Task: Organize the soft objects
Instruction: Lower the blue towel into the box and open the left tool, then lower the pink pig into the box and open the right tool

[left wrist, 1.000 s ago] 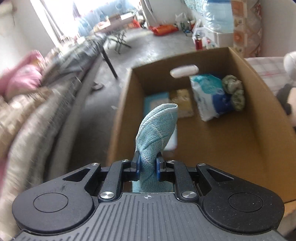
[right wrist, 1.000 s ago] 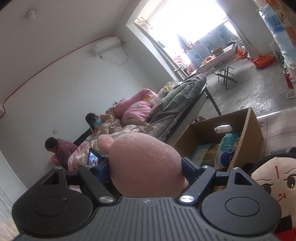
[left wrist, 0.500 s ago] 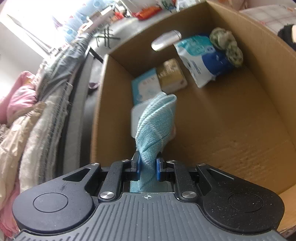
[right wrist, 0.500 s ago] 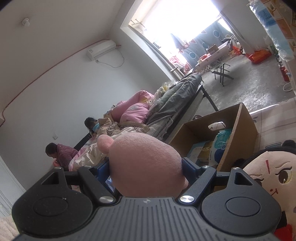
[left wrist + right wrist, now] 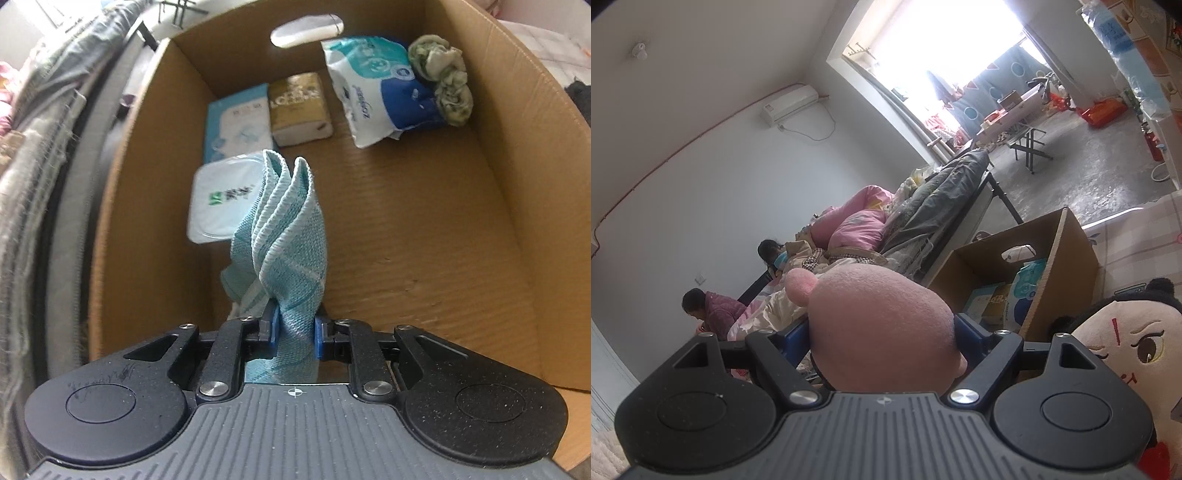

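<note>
The box (image 5: 424,229) fills the left wrist view, open side up, its long axis running from 6 o'clock toward 12, with a handle slot (image 5: 306,30) cut in the far wall at 12 o'clock. On its floor lie a white and blue pack (image 5: 373,92) at 1 o'clock, a green cloth wad (image 5: 443,77) touching that pack's right end, a pale blue packet (image 5: 238,122) at 11 o'clock, a gold packet (image 5: 299,107) just beside it, and a white tub (image 5: 221,199) nearer, at 10 o'clock.

In the right wrist view the pink plush (image 5: 882,328) bulges between the fingers of the right gripper (image 5: 882,332), which stand wide and press on both its sides; its small ear points to 11 o'clock. A doll's head (image 5: 1123,354) lies at 3 o'clock, against the box's outer wall.

The teal cloth (image 5: 288,240) stands folded above the box floor, its long axis pointing to 12 o'clock, folded edges at the far end. The left gripper (image 5: 293,332) pinches its near end; the narrow jaws are opening slightly, the blue pads (image 5: 274,328) touching the fabric on both sides.
</note>
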